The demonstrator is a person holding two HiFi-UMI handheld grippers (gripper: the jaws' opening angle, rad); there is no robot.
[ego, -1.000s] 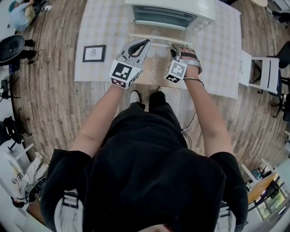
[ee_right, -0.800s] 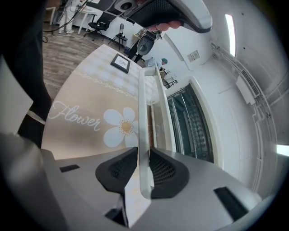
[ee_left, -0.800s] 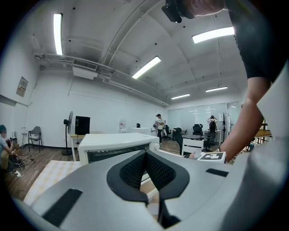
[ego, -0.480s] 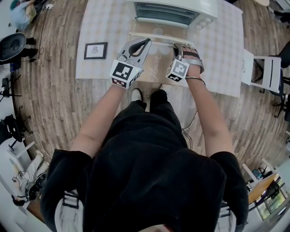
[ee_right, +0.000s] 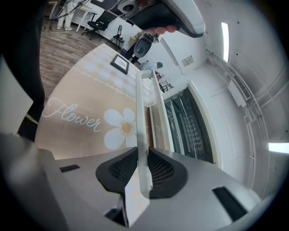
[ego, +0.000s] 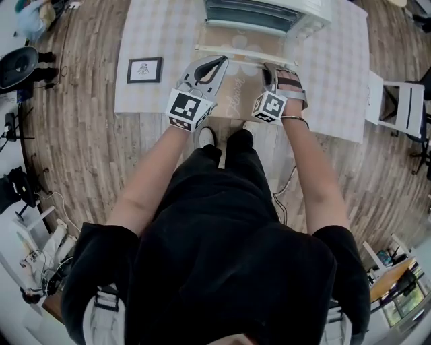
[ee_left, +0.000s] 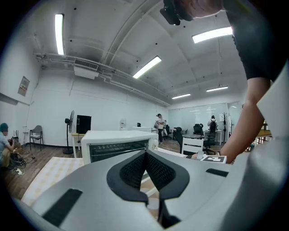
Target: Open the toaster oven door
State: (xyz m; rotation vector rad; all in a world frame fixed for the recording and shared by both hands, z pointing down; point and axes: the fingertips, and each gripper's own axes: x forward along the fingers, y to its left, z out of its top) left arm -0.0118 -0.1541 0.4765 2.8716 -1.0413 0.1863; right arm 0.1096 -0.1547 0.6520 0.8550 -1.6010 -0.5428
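The white toaster oven [ego: 269,13] stands at the far edge of the table, with its door [ego: 232,74] swung down toward me. The door glass [ee_right: 97,124] carries a flower print. Along the door's free edge runs a pale handle bar [ego: 232,51]. My right gripper [ego: 268,70] is shut on this handle [ee_right: 140,113], with both pads pressed against it. My left gripper [ego: 214,67] hovers over the left part of the door, shut and empty. In the left gripper view the oven [ee_left: 119,143] lies straight ahead of the shut jaws.
A small framed picture [ego: 145,69] lies on the checked tablecloth [ego: 337,81] to the left of the door. A white chair [ego: 401,108] stands right of the table on the wooden floor. The open oven cavity [ee_right: 189,131] shows its wire rack.
The handle bar now stands a little farther out from the oven front. Both grippers keep nearly the same places relative to the door.
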